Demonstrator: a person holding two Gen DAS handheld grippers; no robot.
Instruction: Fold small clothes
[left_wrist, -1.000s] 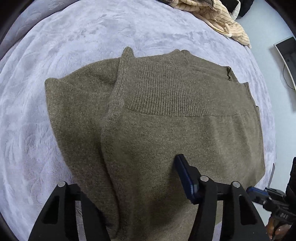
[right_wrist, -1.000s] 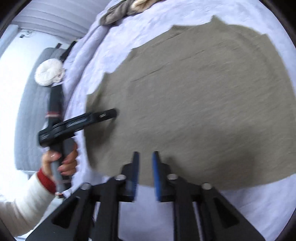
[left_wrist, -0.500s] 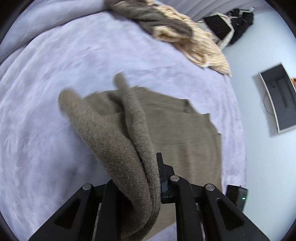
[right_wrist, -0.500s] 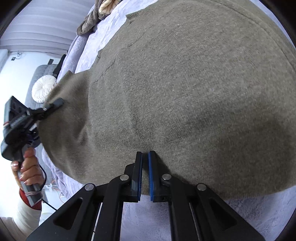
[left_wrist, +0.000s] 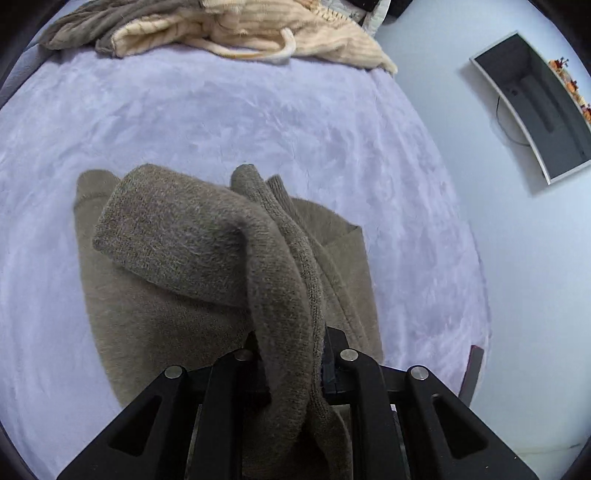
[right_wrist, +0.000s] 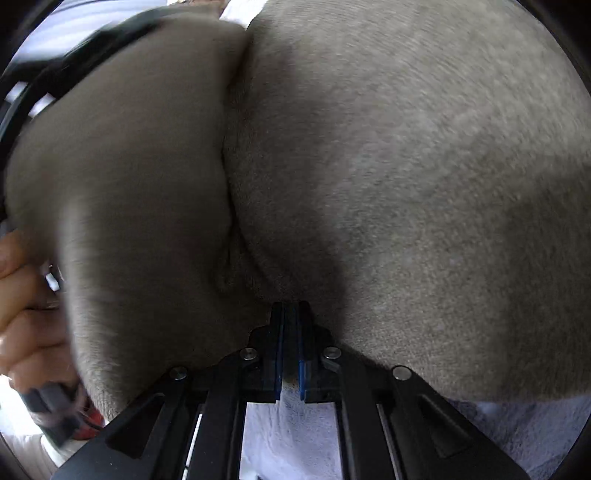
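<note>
The left gripper (left_wrist: 291, 354), whose jaws stand wide over the flat sweater (left_wrist: 192, 258) a second earlier, is now clamped on a thick bunch of its edge, having closed in the first half of that second. That edge, flat before, is now raised off the blanket (left_wrist: 258, 122) and draped back over the rest of the garment, with a folded flap lying across the lower layer. The pile of clothes (left_wrist: 240, 33) at the far end sits larger in the left view. The right gripper (right_wrist: 290, 325), slightly parted before, is now pinched on the sweater's near edge, and knit fills nearly all its view.
</note>
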